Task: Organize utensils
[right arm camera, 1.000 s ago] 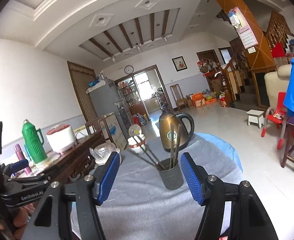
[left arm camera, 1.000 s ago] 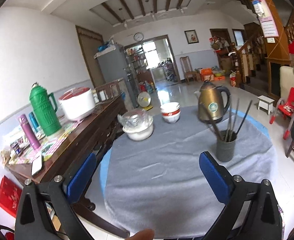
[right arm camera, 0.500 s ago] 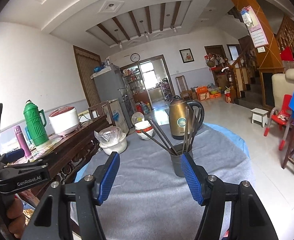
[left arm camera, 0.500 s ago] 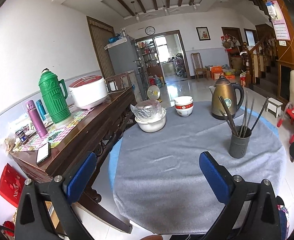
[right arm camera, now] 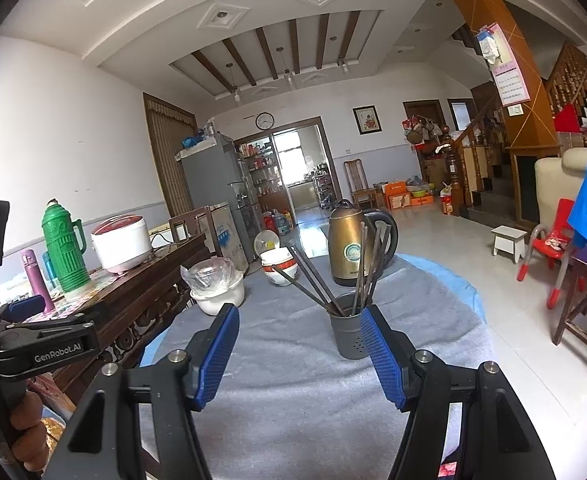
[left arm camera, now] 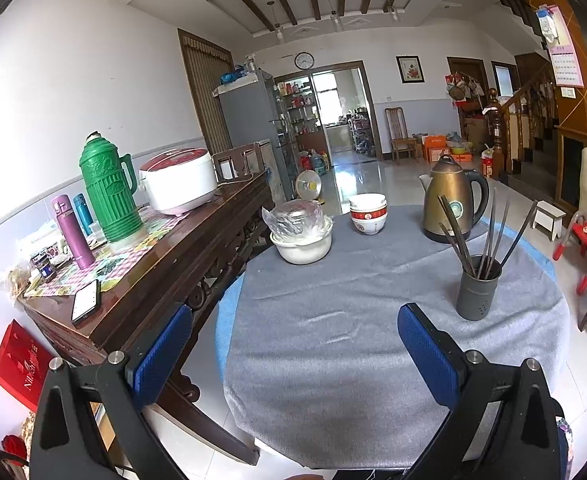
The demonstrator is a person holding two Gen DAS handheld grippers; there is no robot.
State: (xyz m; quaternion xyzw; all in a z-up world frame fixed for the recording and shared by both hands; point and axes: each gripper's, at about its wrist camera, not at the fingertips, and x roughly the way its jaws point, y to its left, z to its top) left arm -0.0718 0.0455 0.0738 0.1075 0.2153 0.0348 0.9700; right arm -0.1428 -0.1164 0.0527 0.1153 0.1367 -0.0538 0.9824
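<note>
Both grippers are spread wide with nothing between the blue pads. The left gripper [left arm camera: 293, 356] hangs over the near edge of the round worktop [left arm camera: 333, 380], which has a grey cloth on it. The right gripper [right arm camera: 299, 354] sits low over the same cloth.

Just past the right gripper's fingers [right arm camera: 381, 354], around 1 o'clock, is the utensil holder [right arm camera: 349, 332], a dark grey cylinder with small holes near the bottom. The chopsticks [right arm camera: 363, 270] in it are long, thin and dark, fanned out, some leaning left and some nearly upright. From the left gripper it's at 2 o'clock [left arm camera: 476, 295].

Further back: a plastic-covered white bowl [left arm camera: 301, 236], stacked bowls [left arm camera: 368, 213] and a bronze kettle [left arm camera: 449, 204].
</note>
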